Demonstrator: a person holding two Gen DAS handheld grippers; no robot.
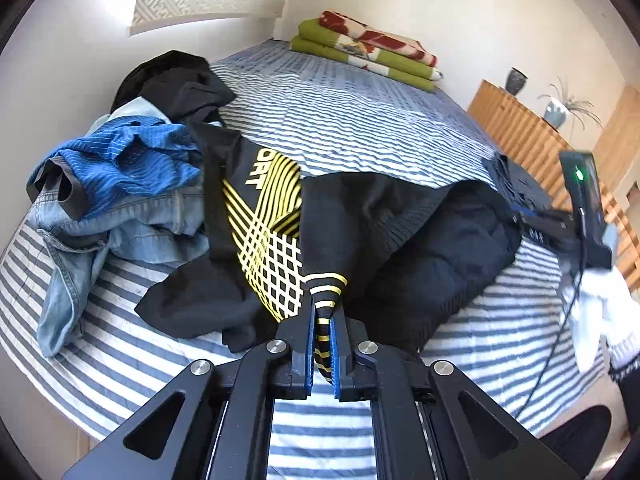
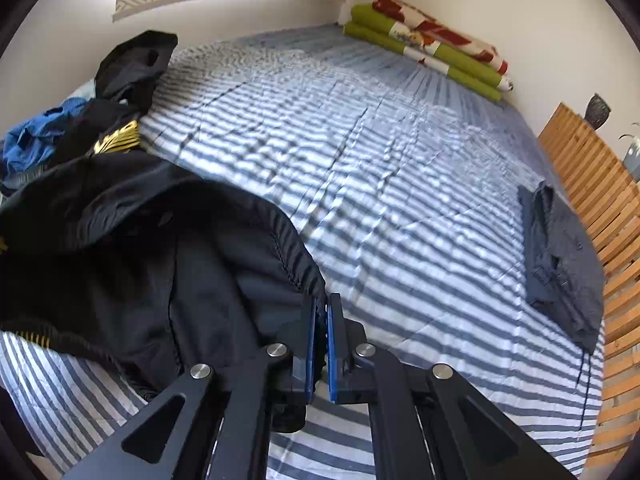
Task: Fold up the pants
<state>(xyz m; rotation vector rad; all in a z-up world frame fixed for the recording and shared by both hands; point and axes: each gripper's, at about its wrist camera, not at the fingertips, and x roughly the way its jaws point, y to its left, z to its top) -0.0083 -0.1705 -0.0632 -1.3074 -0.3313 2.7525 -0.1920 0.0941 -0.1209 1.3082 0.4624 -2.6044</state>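
Black sport pants (image 1: 400, 232) with a yellow and white line print lie bunched on the striped bed (image 1: 360, 120). My left gripper (image 1: 324, 312) is shut on their yellow-striped cuff (image 1: 325, 284), near the bed's front edge. In the right wrist view the same pants (image 2: 140, 264) spread to the left, and my right gripper (image 2: 322, 304) is shut on the black elastic waistband edge (image 2: 296, 264). The right gripper's body (image 1: 580, 208) shows at the far right of the left wrist view, with a white sleeve behind it.
A heap of clothes sits at the left: a blue striped garment (image 1: 128, 160), light jeans (image 1: 100, 232), a black garment (image 1: 176, 80). A folded dark grey garment (image 2: 560, 252) lies by the wooden slatted rail (image 2: 608, 240). Folded green blankets (image 2: 432, 44) rest at the far corner.
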